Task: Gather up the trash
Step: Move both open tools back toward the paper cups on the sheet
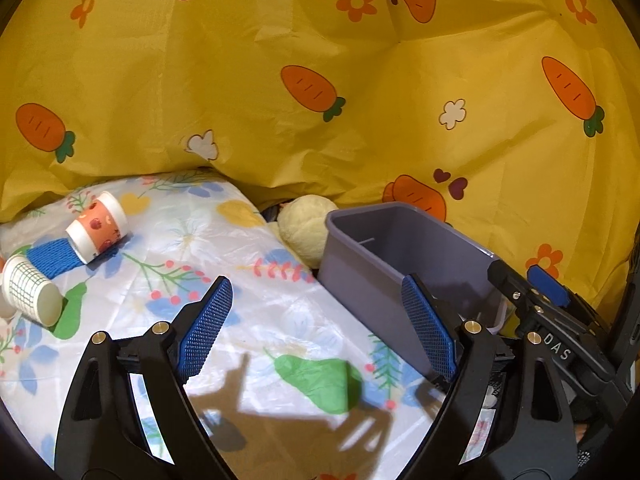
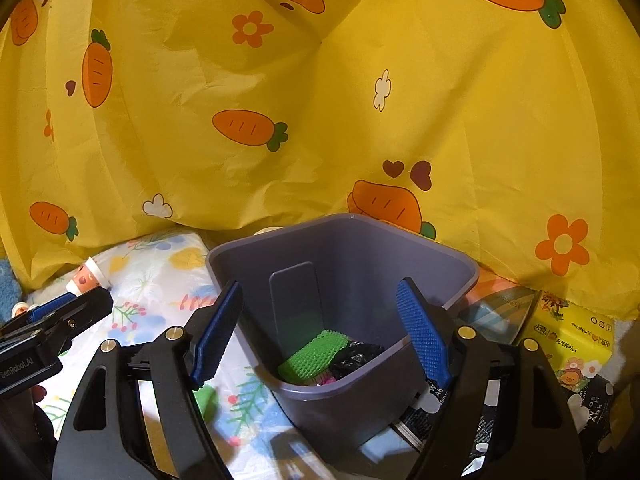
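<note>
Left wrist view: the left gripper point(image 1: 324, 324) hangs over the floral cloth point(image 1: 256, 320) with its jaws spread wide and nothing between the blue pads. A grey bin point(image 1: 360, 276) stands on that cloth just to the right of the gripper, with its near wall behind the right pad. Far to the left of the bin, two paper cups lie on their sides: a pink patterned cup point(image 1: 98, 226) resting on a blue mesh piece point(image 1: 52, 258), and a white grid-printed cup point(image 1: 30, 290) just in front of it. A pale yellow plush lump point(image 1: 304, 226) sits against the bin's far left corner. A yellow carrot-print sheet point(image 1: 320, 80) rises behind the bin.

Right wrist view: the right gripper point(image 2: 320, 328) hovers at the bin's point(image 2: 256, 264) open mouth, jaws wide apart and gripping nothing. Inside the bin, at the bottom, lie a green bumpy piece point(image 2: 316, 354), a crumpled black scrap point(image 2: 356, 356) and a bit of something pink. Right of the bin sits a yellow tissue pack point(image 2: 568, 340). Left of the bin, the left gripper point(image 2: 52, 320) shows over the cloth.
</note>
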A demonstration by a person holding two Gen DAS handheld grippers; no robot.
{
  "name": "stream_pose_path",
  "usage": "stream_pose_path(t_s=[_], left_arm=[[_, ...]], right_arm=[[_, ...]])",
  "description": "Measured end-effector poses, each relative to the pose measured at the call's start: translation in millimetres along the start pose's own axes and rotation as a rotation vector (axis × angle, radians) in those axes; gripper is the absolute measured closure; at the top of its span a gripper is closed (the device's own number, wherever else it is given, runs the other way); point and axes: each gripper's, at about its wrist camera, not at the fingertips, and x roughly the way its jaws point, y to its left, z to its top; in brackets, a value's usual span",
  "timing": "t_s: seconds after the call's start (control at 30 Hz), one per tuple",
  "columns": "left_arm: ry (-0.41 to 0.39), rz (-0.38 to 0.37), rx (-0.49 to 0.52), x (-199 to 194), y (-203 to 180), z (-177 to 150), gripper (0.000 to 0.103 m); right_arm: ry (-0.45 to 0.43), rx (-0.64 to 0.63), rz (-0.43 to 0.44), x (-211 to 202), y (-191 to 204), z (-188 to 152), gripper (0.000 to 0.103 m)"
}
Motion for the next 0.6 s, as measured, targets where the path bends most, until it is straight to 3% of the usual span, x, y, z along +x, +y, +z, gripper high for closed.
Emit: stream_pose_path(t_s=[0.27,0.6], left_arm=[[-0.002,0.206,-0.069,-34.7,70.0,-19.9,0.018],[0.002,0.54,-0.242,-97.9,198.2,-51.4,0.018]], right_arm=[[0.014,-0.05,0.12,-4.4,51.7,-6.4,0.024],[0.097,-0.221,0.364,7.2,173.3,-28.0,0.024]])
